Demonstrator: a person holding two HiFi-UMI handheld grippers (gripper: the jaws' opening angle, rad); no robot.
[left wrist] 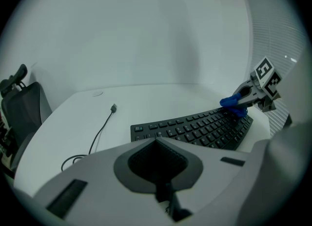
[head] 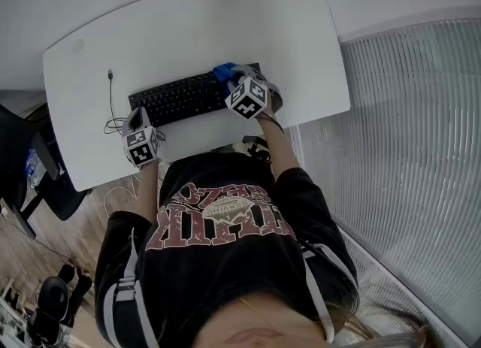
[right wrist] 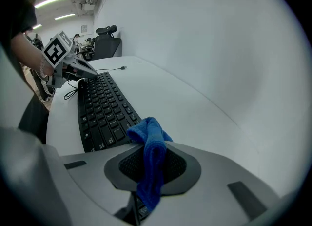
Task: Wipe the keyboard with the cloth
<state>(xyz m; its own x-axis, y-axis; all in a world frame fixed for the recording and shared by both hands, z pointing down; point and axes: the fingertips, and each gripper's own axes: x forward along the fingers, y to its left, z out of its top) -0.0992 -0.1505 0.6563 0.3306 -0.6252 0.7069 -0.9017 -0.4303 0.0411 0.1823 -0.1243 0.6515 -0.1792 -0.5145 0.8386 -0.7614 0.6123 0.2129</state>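
A black keyboard [head: 184, 98] lies across the near middle of the white table [head: 195, 31]. A blue cloth [head: 224, 72] rests on the keyboard's right end, with my right gripper [head: 234, 80] shut on it. In the right gripper view the cloth [right wrist: 152, 142] hangs folded between the jaws of the right gripper [right wrist: 148, 147], just over the keyboard [right wrist: 102, 110]. My left gripper [head: 137, 122] is shut with nothing in it, its tip at the keyboard's left end. In the left gripper view the left gripper [left wrist: 156, 141] points along the keyboard [left wrist: 195, 128] towards the cloth [left wrist: 231, 104] and the right gripper [left wrist: 240, 102].
A thin black cable [head: 111, 102] with a loose plug [left wrist: 113, 108] lies on the table left of the keyboard. A dark office chair [head: 45, 177] stands off the table's left corner. A ribbed pale surface [head: 406, 151] runs along the right.
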